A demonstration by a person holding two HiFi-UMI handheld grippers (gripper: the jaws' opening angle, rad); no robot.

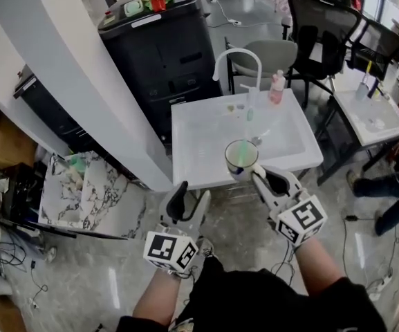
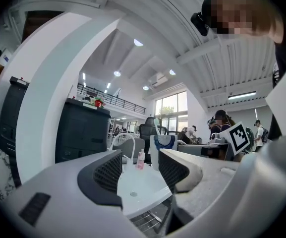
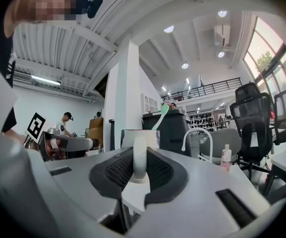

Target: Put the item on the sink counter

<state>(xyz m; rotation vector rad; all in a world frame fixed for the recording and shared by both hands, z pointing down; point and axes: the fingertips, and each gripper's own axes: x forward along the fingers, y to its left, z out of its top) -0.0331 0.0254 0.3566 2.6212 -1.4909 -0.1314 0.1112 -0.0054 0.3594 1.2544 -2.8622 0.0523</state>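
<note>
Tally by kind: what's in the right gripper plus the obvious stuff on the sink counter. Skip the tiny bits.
Mug: 1, handle clamped in the right gripper
Toothbrush: 1, green, standing in the mug
Pink bottle: 1
Faucet: 1
Total: 4

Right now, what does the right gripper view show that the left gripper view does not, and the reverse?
Only the right gripper view: the right gripper shut on the handle of the mug.
Only the left gripper view: the left gripper open with nothing between its jaws, and beyond them the sink basin with its drain.
Both: the mug, the white faucet, the pink bottle and the black cabinet.
</note>
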